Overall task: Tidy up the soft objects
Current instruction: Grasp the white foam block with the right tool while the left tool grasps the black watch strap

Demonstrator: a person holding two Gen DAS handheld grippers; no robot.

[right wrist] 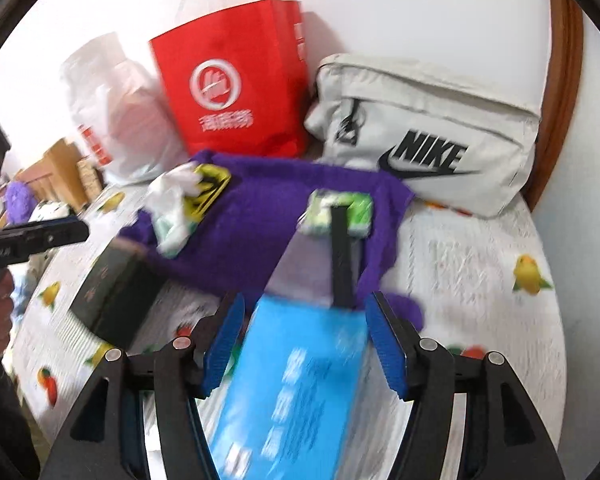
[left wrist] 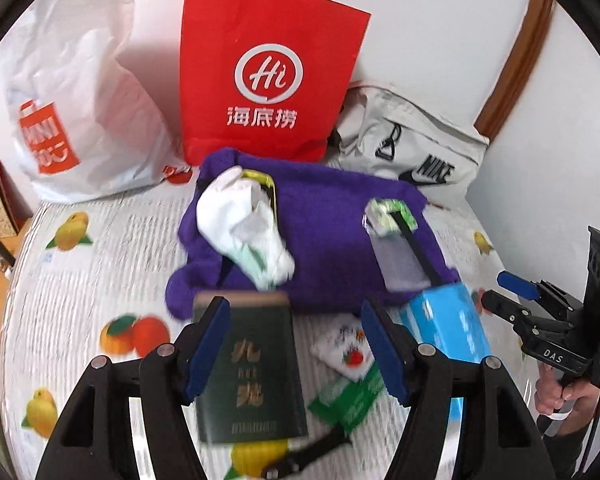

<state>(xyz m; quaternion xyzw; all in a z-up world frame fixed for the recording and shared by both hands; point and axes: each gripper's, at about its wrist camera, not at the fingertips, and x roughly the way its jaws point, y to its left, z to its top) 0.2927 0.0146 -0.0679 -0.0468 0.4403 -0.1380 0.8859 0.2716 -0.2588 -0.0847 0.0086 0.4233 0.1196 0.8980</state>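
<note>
Fruit-print bedspread (left wrist: 100, 264) against white wall (left wrist: 440, 20); left gripper (left wrist: 296, 340) spread wide, right gripper (right wrist: 304, 344) likewise.

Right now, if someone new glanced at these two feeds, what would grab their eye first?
Probably the red paper bag standing against the back wall, between a white plastic bag and a grey Nike bag. Next, the purple fluffy cloth spread mid-bed with white socks on it. Up close, the left tongs frame a dark green box and the right tongs a blue box.
</note>
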